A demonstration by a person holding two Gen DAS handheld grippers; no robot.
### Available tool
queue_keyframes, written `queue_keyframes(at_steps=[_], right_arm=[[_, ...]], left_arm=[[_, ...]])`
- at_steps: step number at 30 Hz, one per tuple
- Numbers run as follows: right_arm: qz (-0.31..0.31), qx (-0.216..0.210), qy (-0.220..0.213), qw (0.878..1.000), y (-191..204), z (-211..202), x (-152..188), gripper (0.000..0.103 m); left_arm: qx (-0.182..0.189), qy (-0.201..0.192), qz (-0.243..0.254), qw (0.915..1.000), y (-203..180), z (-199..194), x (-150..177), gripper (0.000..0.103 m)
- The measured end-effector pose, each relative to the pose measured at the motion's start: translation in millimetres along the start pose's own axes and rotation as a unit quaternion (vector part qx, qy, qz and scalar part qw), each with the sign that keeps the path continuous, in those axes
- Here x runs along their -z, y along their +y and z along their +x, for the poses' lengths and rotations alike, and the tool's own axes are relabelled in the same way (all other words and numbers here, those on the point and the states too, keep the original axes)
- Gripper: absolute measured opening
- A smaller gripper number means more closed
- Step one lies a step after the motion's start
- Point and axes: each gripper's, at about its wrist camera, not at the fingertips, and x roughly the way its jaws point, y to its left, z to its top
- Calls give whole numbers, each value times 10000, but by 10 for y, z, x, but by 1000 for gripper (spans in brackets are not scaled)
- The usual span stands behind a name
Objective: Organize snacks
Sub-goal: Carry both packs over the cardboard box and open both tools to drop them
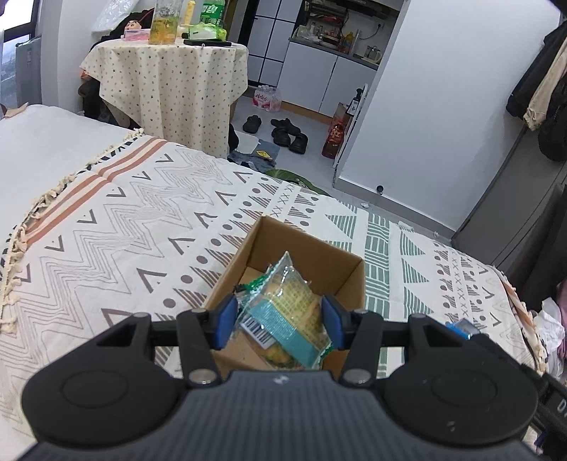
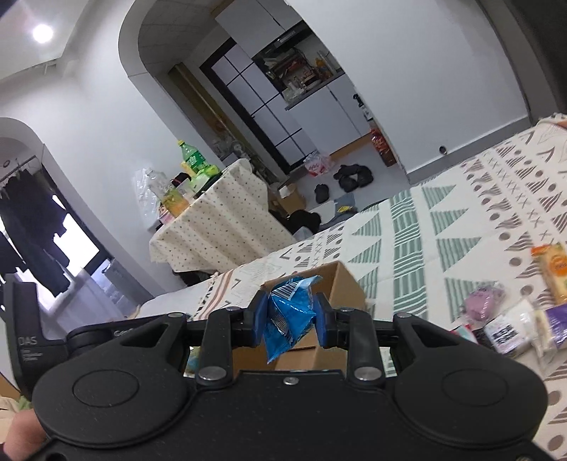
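Both Grippers Loaded at the Cardboard Box

Presently, all positions are referred to the open cardboard box [image 1: 304, 255], which stands on a patterned bedspread [image 1: 117, 227].

Left gripper [image 1: 280, 321]: its blue pads are clamped on a clear-and-teal snack packet [image 1: 283, 312] showing pale yellow contents and a barcode. The packet is held directly over the box opening, its upper corner tilted toward the far wall of the box. Whether it touches the box floor cannot be determined.

Right gripper [image 2: 288, 315]: its pads are clamped on a crumpled blue snack packet [image 2: 288, 312] with a barcode near its top. In the right wrist view this packet sits in front of the near side of the box [image 2: 319, 283]; whether it is above the opening or just short of it cannot be told.

Remaining stock: beyond the right side of the box, well apart from it, lie an orange packet [image 2: 553, 273], a purple packet [image 2: 483, 301] and several white wrapped items [image 2: 514, 329] on the bedspread.

Surroundings: past the far side of the box, off the bed, stands a round table [image 1: 166, 85] under a dotted cloth, bearing a green bottle [image 1: 212, 12]. Dark shoes [image 1: 283, 131] lie on the floor farther back.

A fingertip [image 2: 21, 436] shows at the lower left edge of the right wrist view.
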Motion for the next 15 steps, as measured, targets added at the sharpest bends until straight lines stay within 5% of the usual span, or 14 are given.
queue_keyframes(at_steps=[9, 15], right_arm=[[-31, -98, 118, 9999, 137, 253, 64, 28], [-28, -254, 247, 9994, 217, 413, 139, 28]], left_arm=[[-35, 11, 43, 10000, 26, 226, -74, 54], [-182, 182, -107, 9996, 147, 261, -109, 68]])
